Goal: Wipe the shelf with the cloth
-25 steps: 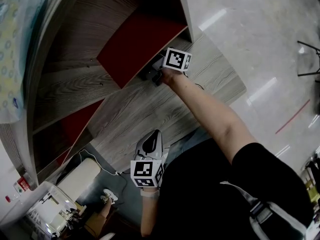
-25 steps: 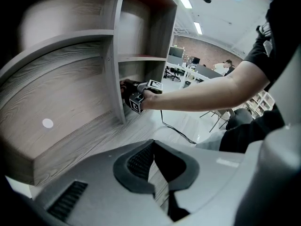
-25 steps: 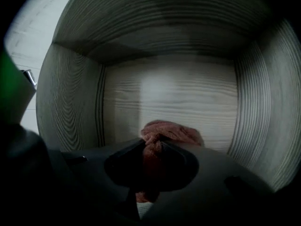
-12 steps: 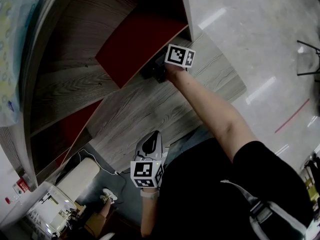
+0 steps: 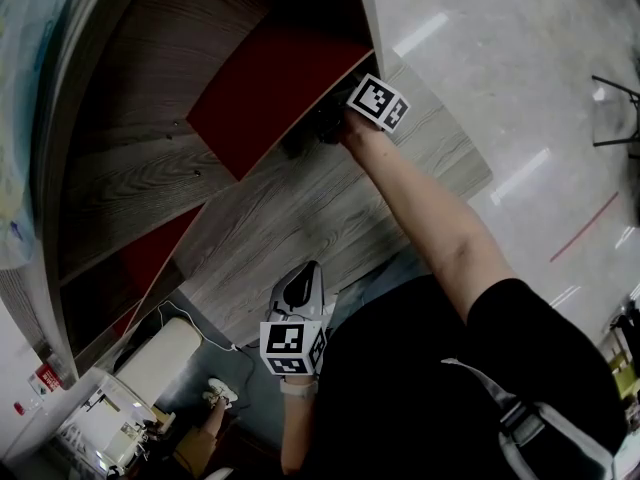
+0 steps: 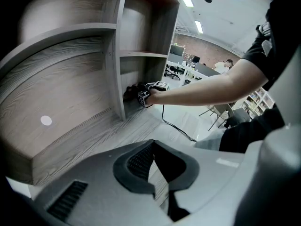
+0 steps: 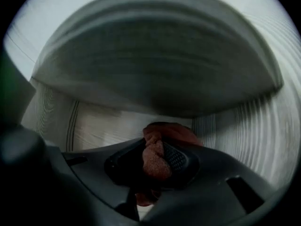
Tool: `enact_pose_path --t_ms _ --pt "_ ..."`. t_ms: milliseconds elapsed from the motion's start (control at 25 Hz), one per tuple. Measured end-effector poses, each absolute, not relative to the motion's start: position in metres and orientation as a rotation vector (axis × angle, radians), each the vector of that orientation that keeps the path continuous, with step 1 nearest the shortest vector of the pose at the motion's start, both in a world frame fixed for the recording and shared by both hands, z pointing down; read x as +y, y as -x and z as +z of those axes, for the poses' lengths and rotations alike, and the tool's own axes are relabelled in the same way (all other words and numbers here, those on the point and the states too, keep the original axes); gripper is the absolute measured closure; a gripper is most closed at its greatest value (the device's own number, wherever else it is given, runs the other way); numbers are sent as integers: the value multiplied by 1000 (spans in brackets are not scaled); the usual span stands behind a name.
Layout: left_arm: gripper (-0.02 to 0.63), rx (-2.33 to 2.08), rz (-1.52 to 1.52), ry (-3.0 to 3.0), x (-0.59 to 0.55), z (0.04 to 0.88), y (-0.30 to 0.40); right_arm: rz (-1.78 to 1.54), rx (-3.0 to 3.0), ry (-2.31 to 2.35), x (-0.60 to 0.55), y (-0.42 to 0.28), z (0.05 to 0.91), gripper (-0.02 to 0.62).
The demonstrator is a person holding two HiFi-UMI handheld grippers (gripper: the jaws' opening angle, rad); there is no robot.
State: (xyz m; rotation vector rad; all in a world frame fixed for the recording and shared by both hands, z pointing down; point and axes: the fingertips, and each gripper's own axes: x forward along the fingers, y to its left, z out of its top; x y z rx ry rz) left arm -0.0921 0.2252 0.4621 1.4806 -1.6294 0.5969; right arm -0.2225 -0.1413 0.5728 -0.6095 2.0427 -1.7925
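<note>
The shelf unit is grey wood with red back panels. My right gripper reaches into a lower compartment beside an upright, and its marker cube shows above the hand. In the right gripper view, that gripper is shut on a reddish-brown cloth bunched against the grey shelf board. The left gripper view shows that hand and the right gripper at the compartment's mouth. My left gripper hangs near my body, clear of the shelf. Its jaws are shut with nothing in them.
A white machine and a cable sit on the floor below the shelf's near end. A pale patterned sheet hangs at the far left. Glossy floor lies to the right. Another cable trails from the right hand.
My right gripper has slid with the cloth along the shelf board toward the compartment's end wall, up and right in the head view. The left gripper has not moved.
</note>
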Motion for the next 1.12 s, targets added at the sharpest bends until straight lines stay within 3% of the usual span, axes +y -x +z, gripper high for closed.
enact_pose_path --t_ms 600,1120 --pt "600 -1643 584 -1469 233 462 95 -1902 2435 126 -31 282 561 544" --pt "600 -1715 507 -1513 205 440 101 -1755 2689 -55 -10 214 499 545"
